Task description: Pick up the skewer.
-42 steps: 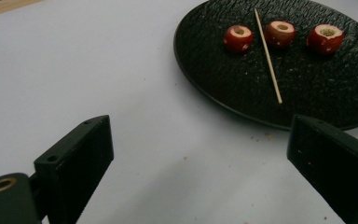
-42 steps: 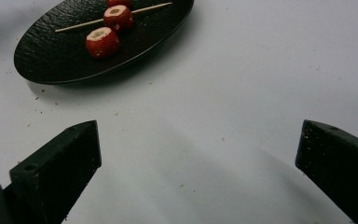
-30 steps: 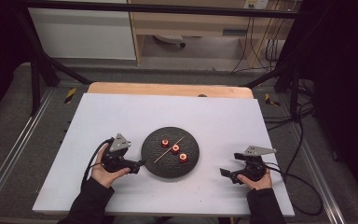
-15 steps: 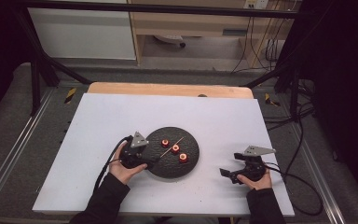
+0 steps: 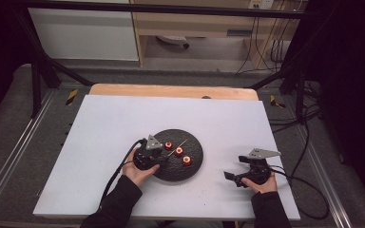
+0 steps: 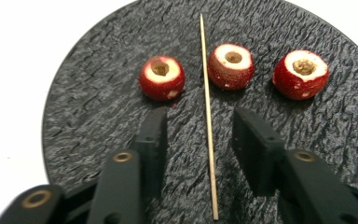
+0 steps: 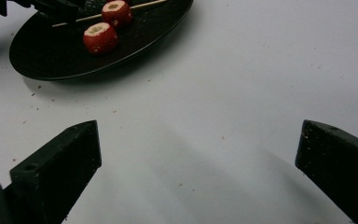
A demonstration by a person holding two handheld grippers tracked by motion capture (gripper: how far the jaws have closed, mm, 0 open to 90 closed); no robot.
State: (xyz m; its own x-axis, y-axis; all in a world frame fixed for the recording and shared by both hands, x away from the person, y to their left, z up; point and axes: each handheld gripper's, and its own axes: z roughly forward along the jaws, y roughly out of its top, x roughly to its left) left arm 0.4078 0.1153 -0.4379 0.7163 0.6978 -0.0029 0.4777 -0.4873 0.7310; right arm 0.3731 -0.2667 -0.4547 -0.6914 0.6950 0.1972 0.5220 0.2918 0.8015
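The thin wooden skewer point(image 6: 208, 116) lies flat on the round black plate point(image 6: 98, 121), and in the left gripper view its long axis runs almost straight up the frame, from the bottom centre to the top centre, in line with the way the left hand-held gripper point(image 6: 200, 140) points. The stick passes between the two black jaws, a little nearer the right one, with bare plate showing on both sides, so neither pad presses on it. The jaws have just been closing and now stand at a middling gap with the skewer between them, not gripped. Beyond the jaw tips sit three cored red fruits: one point(image 6: 161, 77) left of the stick, one point(image 6: 233, 66) just right of it and perhaps touching it, though the angle makes that hard to judge, and a third point(image 6: 301, 73) farther right. In the high view the left hand-held gripper point(image 5: 158, 156) sits over the left part of the plate point(image 5: 192, 164), by far the nearer to the skewer point(image 5: 177, 147). The right hand-held gripper point(image 5: 234, 176) rests low on the white counter point(image 5: 123, 118) in the lower right, well apart from the plate, its jaws spread wide and empty. A clean pinch likely depends on the jaws closing square across the stick.
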